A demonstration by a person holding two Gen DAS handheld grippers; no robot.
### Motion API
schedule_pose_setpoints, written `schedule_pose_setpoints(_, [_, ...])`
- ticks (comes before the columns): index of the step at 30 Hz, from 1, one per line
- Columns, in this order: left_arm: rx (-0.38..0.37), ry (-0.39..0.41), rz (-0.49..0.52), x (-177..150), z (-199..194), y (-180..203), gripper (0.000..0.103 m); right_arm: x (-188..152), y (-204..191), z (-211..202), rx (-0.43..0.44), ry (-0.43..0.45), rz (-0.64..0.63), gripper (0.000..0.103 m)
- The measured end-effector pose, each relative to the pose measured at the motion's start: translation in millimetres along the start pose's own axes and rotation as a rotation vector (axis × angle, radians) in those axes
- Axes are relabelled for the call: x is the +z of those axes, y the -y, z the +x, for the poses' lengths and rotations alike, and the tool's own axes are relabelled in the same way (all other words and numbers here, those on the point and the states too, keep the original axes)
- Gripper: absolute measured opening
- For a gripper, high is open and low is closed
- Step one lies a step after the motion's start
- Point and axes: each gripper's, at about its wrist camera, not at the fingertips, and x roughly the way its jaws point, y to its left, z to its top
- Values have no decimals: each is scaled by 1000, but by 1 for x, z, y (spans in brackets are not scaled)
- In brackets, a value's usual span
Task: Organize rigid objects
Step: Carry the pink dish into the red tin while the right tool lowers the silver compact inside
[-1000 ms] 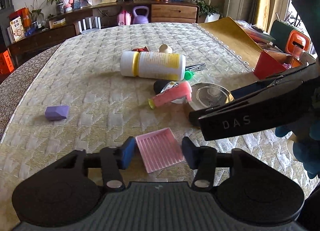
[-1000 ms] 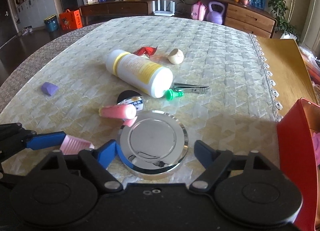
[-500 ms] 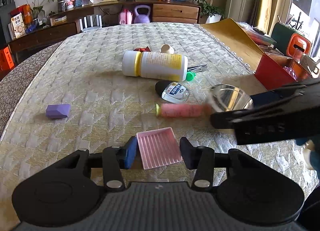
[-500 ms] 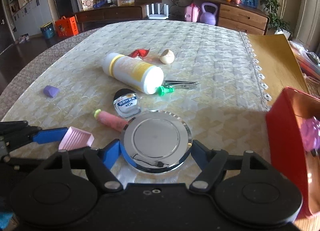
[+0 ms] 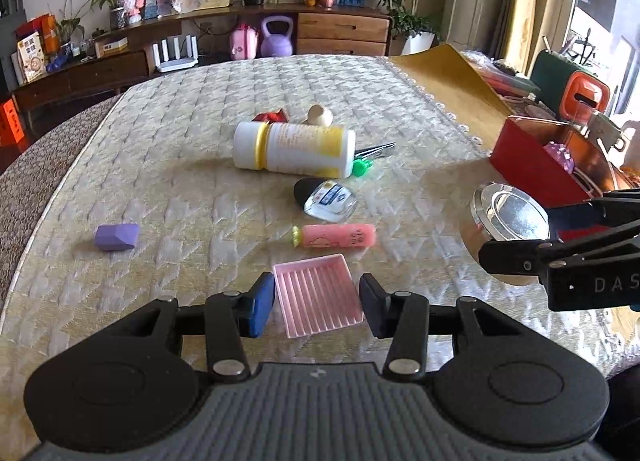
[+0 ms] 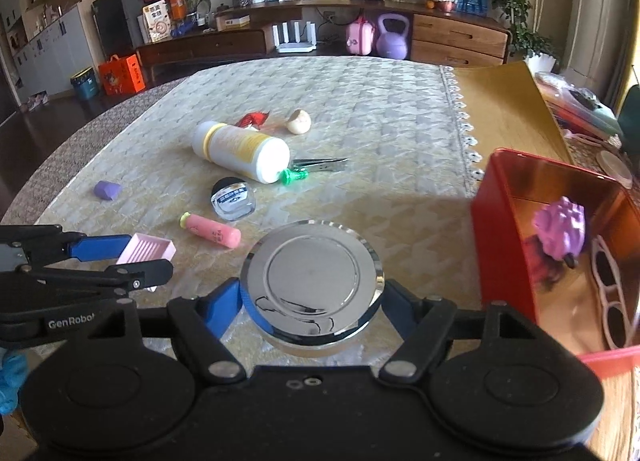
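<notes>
My right gripper [image 6: 312,303] is shut on a round chrome lid [image 6: 312,277] and holds it above the table, just left of a red box [image 6: 504,237]. The lid [image 5: 510,215] and red box [image 5: 532,169] also show at the right of the left wrist view. My left gripper [image 5: 318,305] is open, its fingers on either side of a pink ribbed tray [image 5: 318,295] that lies on the tablecloth. The pink tray [image 6: 146,249] shows at the left of the right wrist view.
On the cloth lie a pink tube [image 5: 336,236], a small clear jar with a black cap [image 5: 326,198], a white and yellow bottle [image 5: 294,147], a green pin [image 5: 360,168], tweezers [image 5: 378,149] and a purple block [image 5: 117,237]. The red box holds a purple toy [image 6: 562,227].
My right gripper has lifted the chrome lid and carried it right, close to the red box. The pink tube rolled flat on the cloth. My left gripper stays around the pink tray.
</notes>
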Motion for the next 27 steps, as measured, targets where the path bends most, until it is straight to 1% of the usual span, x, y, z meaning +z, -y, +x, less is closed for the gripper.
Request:
schedule_pose_setpoints(5, [-26,-1,22,9,-10,11,46,0,5,-18,-3,16,19,75])
schedule_pose_setpoints(14, [-77,26,72,27,-29,37,46,2,22,-55,-5,53,60,75])
schedule_pose_setpoints(21, [-104,62,117,44,-33,58,46,2,42,-78,-39,89,74,75])
schedule_pose_setpoints(27, [-156,61,150,56,-32,81,46,0,65,-88,-76,103,96,75])
